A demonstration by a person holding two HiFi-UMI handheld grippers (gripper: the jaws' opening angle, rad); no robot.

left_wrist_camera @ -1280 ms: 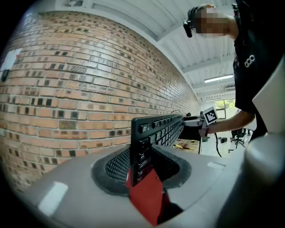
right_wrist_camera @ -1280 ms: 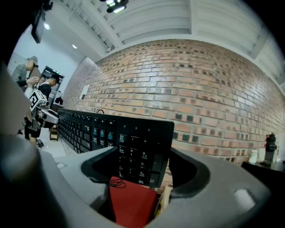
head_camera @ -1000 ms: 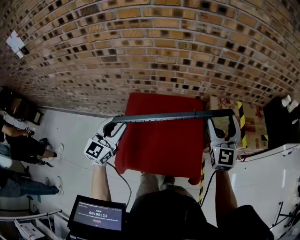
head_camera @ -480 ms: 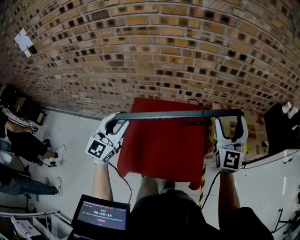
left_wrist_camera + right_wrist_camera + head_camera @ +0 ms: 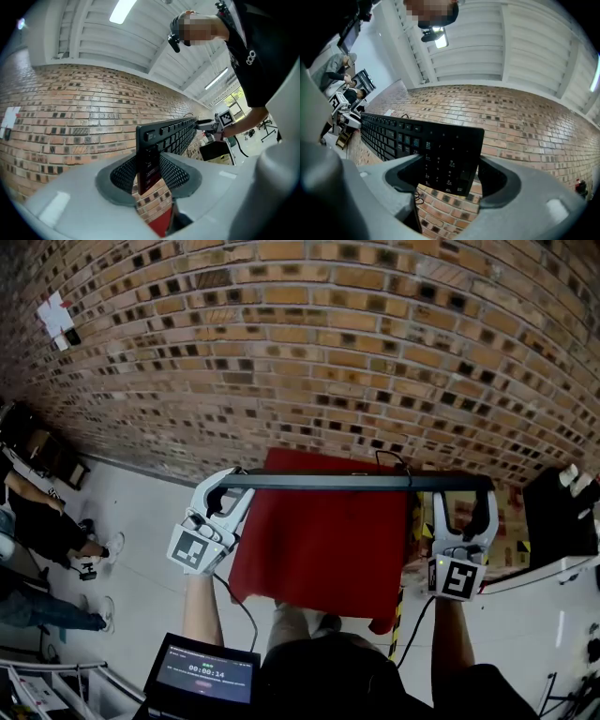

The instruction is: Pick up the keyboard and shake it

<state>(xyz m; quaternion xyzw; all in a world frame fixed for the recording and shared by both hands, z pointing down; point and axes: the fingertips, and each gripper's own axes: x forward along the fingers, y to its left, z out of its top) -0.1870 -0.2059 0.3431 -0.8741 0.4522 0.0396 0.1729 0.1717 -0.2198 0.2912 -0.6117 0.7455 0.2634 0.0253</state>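
We hold the keyboard [image 5: 356, 482] in the air between our 2 claws, over the far edge of the red counter [image 5: 319, 559]. In the head view it reads as 1 thin dark bar running level from left to right. Its left end lies just past the counter's left edge and its right end lies well past the right edge.

The left claw [image 5: 228, 487] is clenched on the left short end. In the left gripper view that end stands edge-on between the 2 dark mesh pads, and the rows of keys run away toward the right claw [image 5: 464, 495].

The right claw is grasping the other end. In the right gripper view the number-pad block fills the gap between its 2 jaws with the keys facing the camera, and the rest of the board stretches off to the left.

In both gripper views only the brick wall [image 5: 328, 352] shows behind and under the keyboard. A thin cable [image 5: 392, 461] loops up by the counter's far right corner. A small screen [image 5: 204, 676] sits at the lower left of the head view. People [image 5: 42, 540] are on the pale floor [image 5: 141, 512], well to the left of the counter.
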